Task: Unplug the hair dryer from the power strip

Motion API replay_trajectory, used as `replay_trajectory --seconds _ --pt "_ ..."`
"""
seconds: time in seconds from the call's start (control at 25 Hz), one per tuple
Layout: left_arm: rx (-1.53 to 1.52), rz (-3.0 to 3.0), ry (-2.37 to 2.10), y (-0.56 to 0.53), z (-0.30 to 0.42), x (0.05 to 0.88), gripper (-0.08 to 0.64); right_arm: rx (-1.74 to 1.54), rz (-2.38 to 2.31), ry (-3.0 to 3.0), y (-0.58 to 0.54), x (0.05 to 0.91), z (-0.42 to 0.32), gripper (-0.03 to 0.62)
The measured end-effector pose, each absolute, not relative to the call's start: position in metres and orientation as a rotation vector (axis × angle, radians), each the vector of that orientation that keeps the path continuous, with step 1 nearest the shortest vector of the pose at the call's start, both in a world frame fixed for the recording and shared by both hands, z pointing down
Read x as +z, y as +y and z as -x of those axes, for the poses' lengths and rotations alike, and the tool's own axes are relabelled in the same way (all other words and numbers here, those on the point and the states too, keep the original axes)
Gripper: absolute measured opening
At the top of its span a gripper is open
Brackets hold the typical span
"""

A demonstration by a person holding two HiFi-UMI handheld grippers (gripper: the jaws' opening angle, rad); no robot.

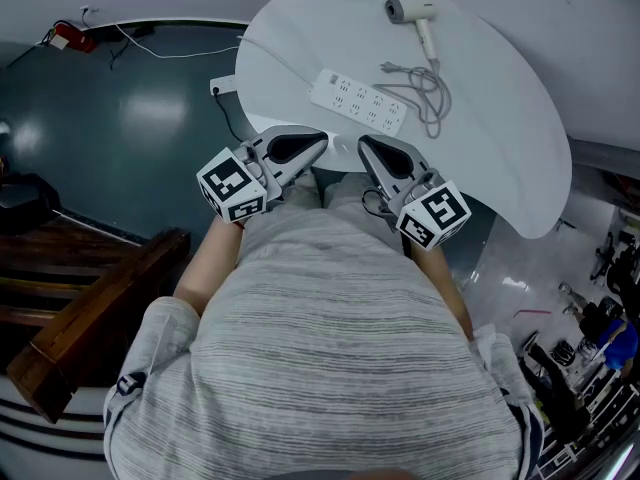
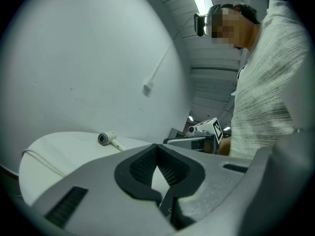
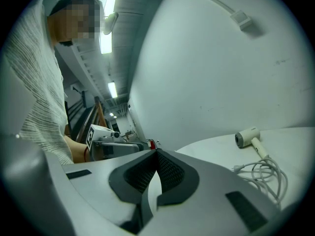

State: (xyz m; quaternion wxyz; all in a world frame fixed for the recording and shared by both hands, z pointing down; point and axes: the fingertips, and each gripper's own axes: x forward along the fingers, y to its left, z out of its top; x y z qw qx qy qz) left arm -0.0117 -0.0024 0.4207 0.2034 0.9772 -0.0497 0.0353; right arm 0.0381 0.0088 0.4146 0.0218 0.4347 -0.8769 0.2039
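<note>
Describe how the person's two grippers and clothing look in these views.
The left gripper and right gripper both have light grey moulded shells, with black ribbed pads lining tapered jaws. Each carries a white cube printed with black square markers at its rear. The person wears a grey-and-white finely striped short-sleeved top.

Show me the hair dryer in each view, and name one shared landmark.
Head view: hair dryer near the top, right of centre.
Left gripper view: hair dryer left of centre, below mid-height.
Right gripper view: hair dryer at right, below mid-height.
Shared landmark: the white table it lies on.
</note>
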Motion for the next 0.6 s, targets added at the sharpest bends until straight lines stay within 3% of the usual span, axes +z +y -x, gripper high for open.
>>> replay_trajectory --seconds 0.6 --pt "0.065 -2.722 -0.155 0.006 0.024 0.420 0.006 0.624 -1.263 -2.726 0.016 0.418 -0.022 0.025"
